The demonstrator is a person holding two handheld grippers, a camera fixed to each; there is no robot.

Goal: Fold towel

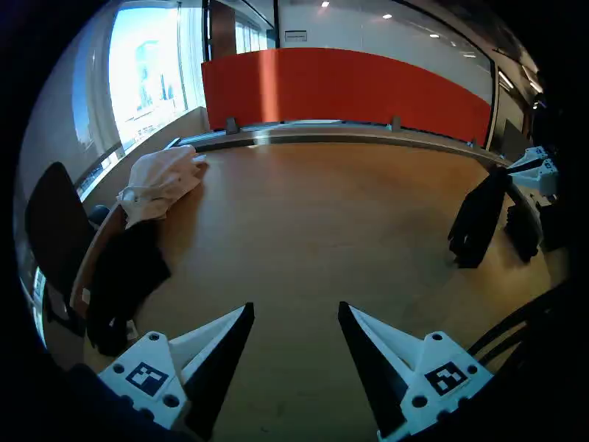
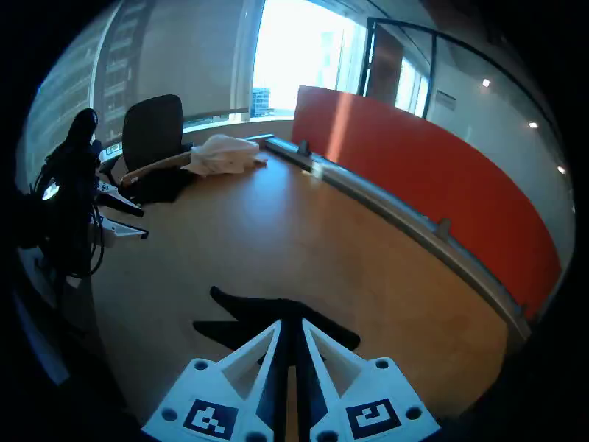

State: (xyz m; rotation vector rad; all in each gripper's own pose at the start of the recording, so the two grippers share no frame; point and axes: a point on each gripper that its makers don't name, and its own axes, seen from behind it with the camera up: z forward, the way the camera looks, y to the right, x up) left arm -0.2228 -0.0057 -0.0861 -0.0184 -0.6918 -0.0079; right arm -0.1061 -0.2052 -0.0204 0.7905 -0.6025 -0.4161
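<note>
A crumpled cream towel (image 1: 158,184) lies bunched at the far left of the wooden table (image 1: 316,221); in the right gripper view the towel (image 2: 221,155) sits at the table's far end. My left gripper (image 1: 294,311) hovers low over the table, open, with nothing between its fingers and well short of the towel. My right gripper (image 2: 291,328) is shut on nothing above bare wood (image 2: 294,236). Across the table in the left gripper view, the right gripper (image 1: 478,221) stands at the right edge. In the right gripper view, the left gripper (image 2: 145,225) shows open at the left.
A dark cloth (image 1: 125,276) hangs over the table's left edge beside the towel. A black chair (image 2: 151,132) stands behind that corner. An orange partition (image 1: 346,88) with a metal rail runs along the table's far side. Windows lie beyond.
</note>
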